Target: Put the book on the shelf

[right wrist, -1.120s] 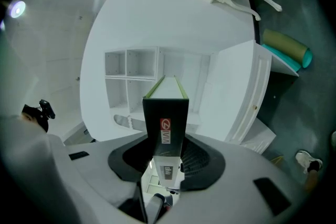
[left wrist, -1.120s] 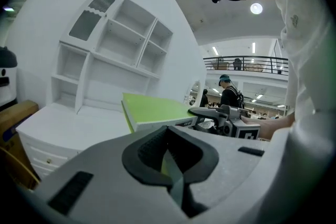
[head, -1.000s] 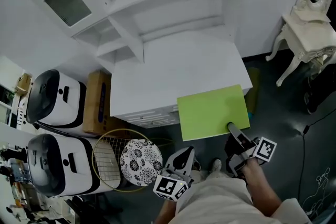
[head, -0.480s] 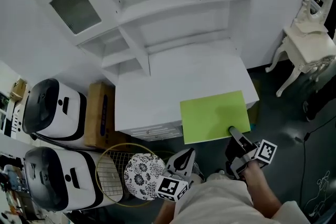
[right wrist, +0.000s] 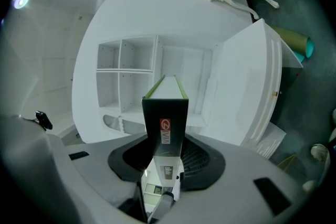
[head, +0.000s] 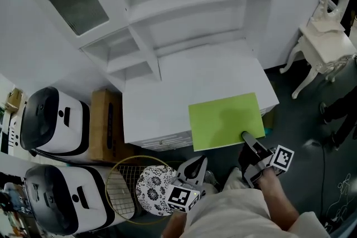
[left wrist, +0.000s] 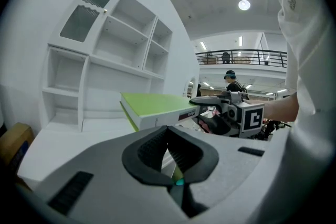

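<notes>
a thin book with a plain lime-green cover and a dark near edge bearing a red mark is held flat over the desk's front right corner. that edge juts past the front edge, pinched in the right gripper. the white shelf of open compartments stands along the desk's back edge.

Overhead head view, gripper views facing shelf

Red label on book spine: white lettering, not clearly legible.
</notes>
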A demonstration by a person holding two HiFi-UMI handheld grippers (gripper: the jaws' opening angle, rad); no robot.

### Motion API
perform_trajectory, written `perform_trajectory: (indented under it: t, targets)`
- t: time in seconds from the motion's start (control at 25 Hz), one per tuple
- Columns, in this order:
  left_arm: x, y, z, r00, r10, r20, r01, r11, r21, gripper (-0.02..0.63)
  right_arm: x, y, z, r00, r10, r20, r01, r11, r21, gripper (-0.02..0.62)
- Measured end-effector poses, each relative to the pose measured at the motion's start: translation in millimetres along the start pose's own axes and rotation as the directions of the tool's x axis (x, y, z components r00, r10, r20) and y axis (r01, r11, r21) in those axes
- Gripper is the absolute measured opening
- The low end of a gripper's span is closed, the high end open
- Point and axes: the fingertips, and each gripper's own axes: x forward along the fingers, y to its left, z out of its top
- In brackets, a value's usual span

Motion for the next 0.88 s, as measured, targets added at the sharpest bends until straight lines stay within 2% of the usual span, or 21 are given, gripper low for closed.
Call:
perform_trajectory:
  t: [0.32,0.72,0.88]
  targets:
    - [13,13,-1,1.0,-0.017,-0.007,0.017,1.0,-0.015,0.003,21,2,6,1.0,0.014,0.005,-0.014,1.0,0.014,0.146]
    - [43,44,13,0.999,0.043,-0.008,-0.043,0.999,-0.029,0.003,64,-6,36,1.0,0.022,-0.016,-0.021,0.999,0.049,0.146]
    - [67,55,22,0.999,0.043,-0.008,-0.043,0.998,-0.035,0.003,83,-8,53,0.999,0.019,-0.032,-0.018,0.999,0.049,0.146]
